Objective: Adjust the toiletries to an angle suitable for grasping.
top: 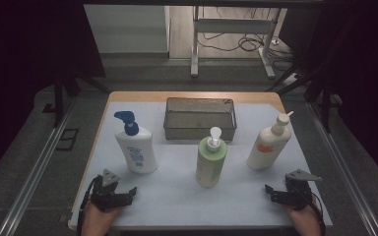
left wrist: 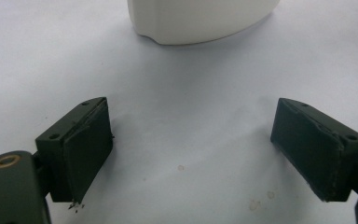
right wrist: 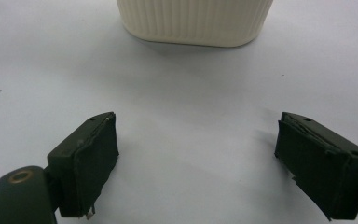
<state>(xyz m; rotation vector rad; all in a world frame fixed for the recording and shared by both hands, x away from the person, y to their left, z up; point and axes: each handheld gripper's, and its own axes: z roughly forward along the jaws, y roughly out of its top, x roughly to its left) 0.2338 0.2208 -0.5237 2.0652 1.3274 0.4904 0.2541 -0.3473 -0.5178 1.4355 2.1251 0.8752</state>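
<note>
Dim floor and cable clutter ring your table [top: 128, 98], whose pale sheet carries three pump bottles and a mesh basket [top: 200, 118] at twelve o'clock. Your left gripper [top: 128, 194] rests at seven o'clock with its jaws spread wide and nothing between them; the blue-capped bottle [top: 136, 145] stands near it, toward one o'clock. Your right gripper [top: 271, 192] sits at five o'clock, jaws likewise parted and empty, with the cream bottle [top: 268, 143] toward twelve. The green bottle [top: 211, 158] stands between them at centre. Your left gripper view adds the blue-capped bottle's smooth base [left wrist: 200, 21]; the right gripper view shows a ribbed base [right wrist: 193, 21], probably the cream bottle's.
</note>
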